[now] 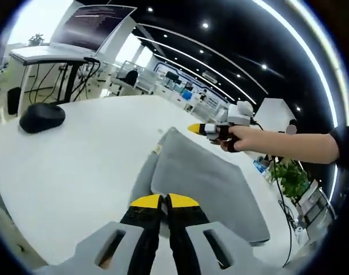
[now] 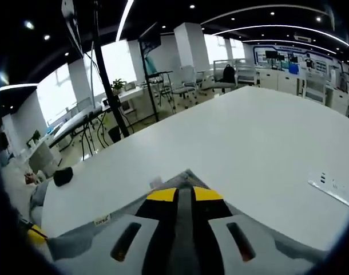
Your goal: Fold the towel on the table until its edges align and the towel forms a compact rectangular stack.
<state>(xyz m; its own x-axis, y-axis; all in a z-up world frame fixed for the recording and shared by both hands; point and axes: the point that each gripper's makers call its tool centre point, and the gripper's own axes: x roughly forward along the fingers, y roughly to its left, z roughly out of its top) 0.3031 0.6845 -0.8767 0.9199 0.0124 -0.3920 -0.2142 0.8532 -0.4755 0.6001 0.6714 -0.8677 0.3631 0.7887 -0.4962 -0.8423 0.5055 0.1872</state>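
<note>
At the centre of the left gripper view, a grey towel [image 1: 211, 189] lies on the white table [image 1: 88, 154], folded over so that an upper layer sits on a lower one, its surface smooth with soft creases and a small pale tag [image 1: 158, 149] at one edge. The left gripper [image 1: 165, 200] rises from the bottom of the frame, its yellow-tipped jaws closed on the towel's near edge. At right centre, a hand [image 1: 238, 139] holds the right gripper [image 1: 195, 129] at the towel's far corner. In the right gripper view, the right gripper [image 2: 185, 193] has its jaws pinched on a peak of grey cloth at lower centre. A small label [image 2: 102, 220] at lower left carries writing too small to read. A dark rounded object [image 1: 42, 117] sits at the left gripper view's upper left.
</note>
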